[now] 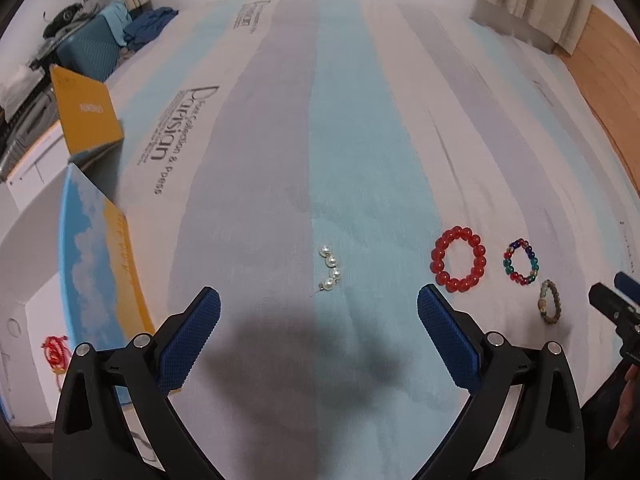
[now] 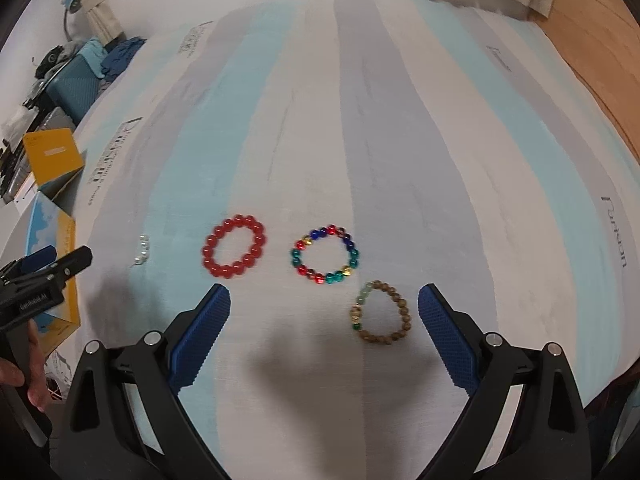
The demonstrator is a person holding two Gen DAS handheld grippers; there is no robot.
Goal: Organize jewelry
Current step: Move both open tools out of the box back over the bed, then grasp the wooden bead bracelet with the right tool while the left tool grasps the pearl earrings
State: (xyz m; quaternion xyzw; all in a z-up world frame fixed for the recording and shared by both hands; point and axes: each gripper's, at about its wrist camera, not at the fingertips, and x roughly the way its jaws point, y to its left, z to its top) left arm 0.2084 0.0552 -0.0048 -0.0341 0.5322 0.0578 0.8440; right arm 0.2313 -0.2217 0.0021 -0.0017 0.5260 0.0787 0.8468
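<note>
Left gripper: I held it with its blue pads spread wide, nothing between them, above the striped sheet.
Right gripper: I had it spread wide too, gripping nothing; its tip showed at the right edge of the left wrist view.
Hands: a hand held the left gripper's handle at the near left of the right wrist view.
Brown bracelet: nearest of the jewelry, lying flat just ahead of the right gripper, closer to its right pad, with a few green beads on its left side.
Pearl string: a short row of white beads, lying just beyond the gap of the left gripper, on the pale blue stripe.
Multicolored bracelet: a little farther than the brown one and to its left, near it but apart.
Red bracelet: left of the multicolored one, apart from it, between it and the pearls.
Box: blue and yellow, at the sheet's left edge, with a red cord near it.
Yellow card: farther back on the left, standing tilted.
Curtain: at the far right, past the bed.
</note>
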